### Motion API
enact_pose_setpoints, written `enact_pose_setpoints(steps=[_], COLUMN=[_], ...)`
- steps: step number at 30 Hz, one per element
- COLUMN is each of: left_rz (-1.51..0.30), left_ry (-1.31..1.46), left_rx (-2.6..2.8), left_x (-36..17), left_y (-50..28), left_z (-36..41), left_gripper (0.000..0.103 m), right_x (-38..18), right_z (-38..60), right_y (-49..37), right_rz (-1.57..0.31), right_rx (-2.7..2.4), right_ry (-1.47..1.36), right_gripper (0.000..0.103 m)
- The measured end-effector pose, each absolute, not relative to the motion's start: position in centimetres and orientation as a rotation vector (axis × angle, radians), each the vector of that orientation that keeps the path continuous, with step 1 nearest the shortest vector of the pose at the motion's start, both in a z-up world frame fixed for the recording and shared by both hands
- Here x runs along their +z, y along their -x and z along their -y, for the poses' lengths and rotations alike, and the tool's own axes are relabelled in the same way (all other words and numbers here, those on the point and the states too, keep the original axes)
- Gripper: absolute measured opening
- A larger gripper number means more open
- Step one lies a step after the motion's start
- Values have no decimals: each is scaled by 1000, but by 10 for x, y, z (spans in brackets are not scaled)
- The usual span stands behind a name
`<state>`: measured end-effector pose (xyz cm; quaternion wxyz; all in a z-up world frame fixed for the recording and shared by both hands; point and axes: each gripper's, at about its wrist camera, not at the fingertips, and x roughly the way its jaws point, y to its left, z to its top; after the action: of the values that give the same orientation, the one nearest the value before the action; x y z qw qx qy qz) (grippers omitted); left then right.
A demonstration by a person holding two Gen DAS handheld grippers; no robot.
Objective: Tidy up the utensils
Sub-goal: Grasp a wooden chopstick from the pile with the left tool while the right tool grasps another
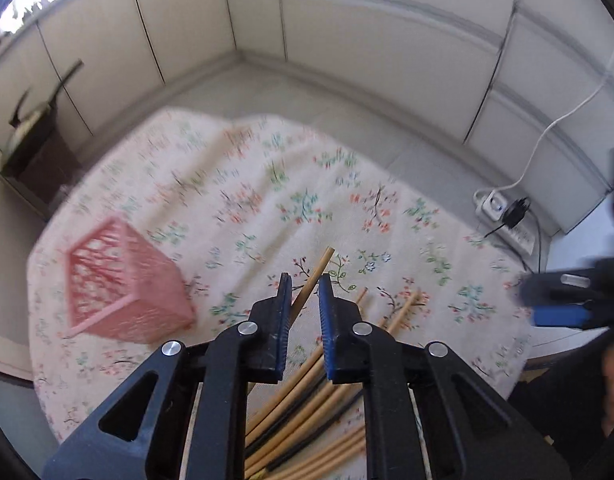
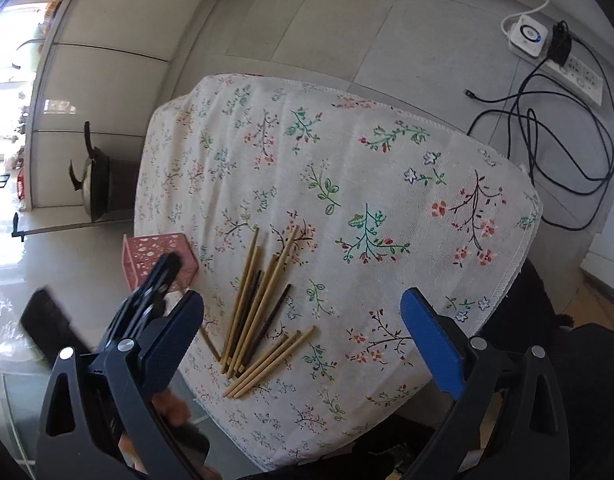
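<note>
A pile of wooden and black chopsticks (image 2: pixel 259 312) lies on a floral cloth (image 2: pixel 347 184) covering a small table. A pink perforated basket (image 1: pixel 119 292) stands on the cloth's left part; it also shows in the right wrist view (image 2: pixel 147 254). My left gripper (image 1: pixel 305 284) hovers low over the pile with a narrow gap between its jaws; one wooden chopstick (image 1: pixel 313 280) crosses that gap, not clearly clamped. My right gripper (image 2: pixel 303 312) is wide open above the near edge of the cloth, holding nothing. The left gripper also shows in the right wrist view (image 2: pixel 155 284).
A power strip (image 2: pixel 555 56) with black cables lies on the tiled floor beyond the table. A dark kettle (image 2: pixel 95 180) sits on a low stand at the left by white wall panels. The right gripper shows blurred at the right edge of the left wrist view (image 1: pixel 567 296).
</note>
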<state>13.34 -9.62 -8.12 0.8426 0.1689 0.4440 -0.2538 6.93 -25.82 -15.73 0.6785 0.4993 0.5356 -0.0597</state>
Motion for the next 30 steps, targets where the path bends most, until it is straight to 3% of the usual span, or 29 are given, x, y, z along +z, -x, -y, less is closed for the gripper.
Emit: enact_pose_setpoints(steps=[5, 9, 12, 14, 15, 16, 24, 30], left_rz=[-785, -714, -686, -677, -676, -677, -642, -571], left_ry=[-311, -294, -280, -258, -243, -235, -158, -90], left_rx=[-519, -482, -466, -462, -464, -464, -422, -402], left_x=[-31, -14, -9, -5, -5, -5, 5, 31], left_y=[-85, -63, -57, -56, -57, -58, -61, -47], left_z=[53, 31, 20, 14, 11, 9, -15, -29], left_gripper=[11, 9, 8, 8, 8, 8, 5, 5], right_x=[-171, -192, -213, -210, -212, -215, -200, -115], right_z=[235, 223, 224, 225, 224, 223, 218, 194], right_y=[-95, -114, -120, -122, -126, -128, -126, -117], right_rz=[-1248, -1274, -1293, -1249, -1258, -1274, -1201, -1033], right_rx=[-195, -273, -334, -369, -370, -384, -333, -158], right_ry=[-1082, -1115, -1219, -1242, -1231, -1220, -1152, -915], right_gripper=[69, 39, 29, 29, 23, 10, 7, 7])
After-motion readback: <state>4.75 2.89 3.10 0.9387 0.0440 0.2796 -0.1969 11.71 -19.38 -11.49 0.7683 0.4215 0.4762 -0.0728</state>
